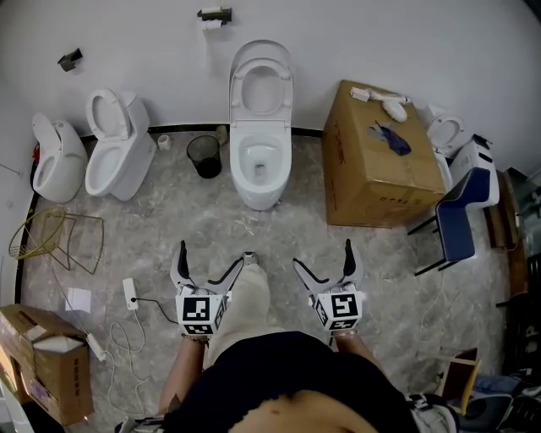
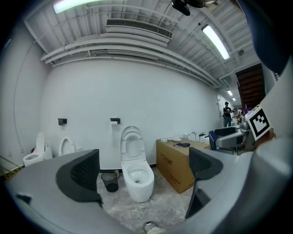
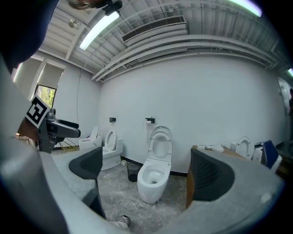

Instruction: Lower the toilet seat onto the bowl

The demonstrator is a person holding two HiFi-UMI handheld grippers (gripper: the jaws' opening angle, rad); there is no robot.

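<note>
Closest to my head camera, just past the person's dark shirt point(image 1: 279, 380), the left gripper point(image 1: 211, 259) and the right gripper point(image 1: 323, 256) are held side by side above the grey marbled floor point(image 1: 169, 211), both pointed toward the middle toilet. From the left gripper view I read its dark fingers point(image 2: 80, 176) spread wide with only open air between them. The right gripper's fingers point(image 3: 211, 176) are just as wide and just as empty, framing the same toilet from well back. The white oval toilet seat point(image 1: 261, 84) stands upright, tipped back against the white wall point(image 1: 380, 42), clear of the white ceramic bowl point(image 1: 260, 165) below it, which lies open. At this range I cannot tell seat from lid. Just left of the bowl sits a small black round wastebasket point(image 1: 204, 156), and above the seat a black paper-roll holder point(image 1: 214, 14) is fixed to the wall. Near the bowl on its right stands a big brown cardboard box point(image 1: 372, 178) with a few small items on top, and past that a blue chair point(image 1: 461, 216). Farther left, two more white toilets point(image 1: 118, 156) stand along the wall. A yellow wire frame point(image 1: 55, 237) rests on the floor nearer me.
</note>
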